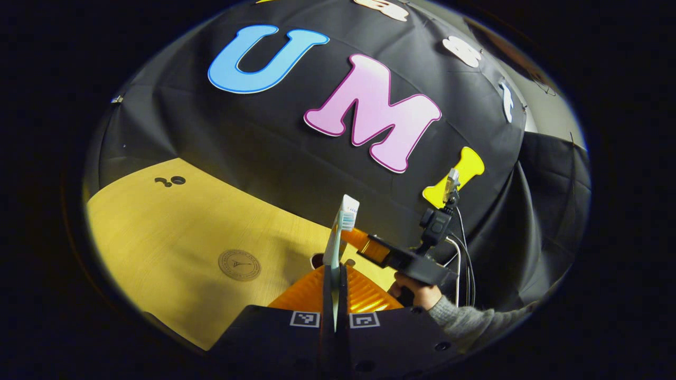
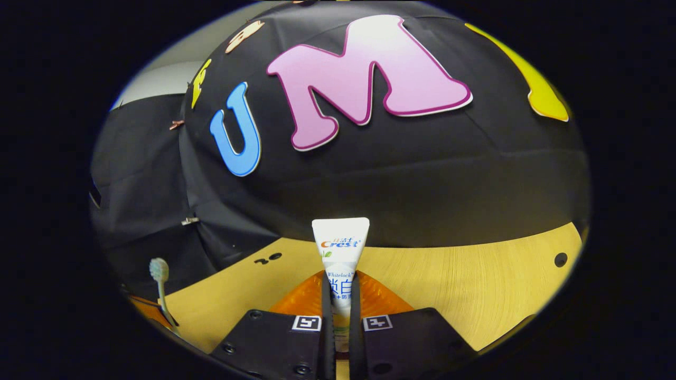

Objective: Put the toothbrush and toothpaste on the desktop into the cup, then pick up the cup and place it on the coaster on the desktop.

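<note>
Both grippers are loaded. The left gripper point(image 1: 334, 295) has its jaws clamped on the toothbrush point(image 1: 338, 237), which stands nearly upright between them with the bristled head at the top, seen edge-on in the left gripper view. The right gripper point(image 2: 338, 306) has its jaws pressed on the toothpaste point(image 2: 340, 248), held upright with the flat crimped end up; the cap end is hidden low between the fingers.

Just past the left fingers, a small dark round opening point(image 1: 317, 259) peeps out beside the toothbrush handle. It may be the cup's mouth, though too little of it is visible to be sure. Farther left on the wooden desktop point(image 1: 158, 221) lies the round brown coaster point(image 1: 239, 264), well apart from that opening. The other gripper, with the hand point(image 1: 417, 293) and grey sleeve holding it, sits to the right in the left gripper view.

The step in hand looks like carrying both items to the cup. To do it well, bring one in at a time so the grippers do not crowd the rim. Centre each item over the mouth, lower it until the bottom end is inside, then let go. Dropping from height could tip the cup.
</note>
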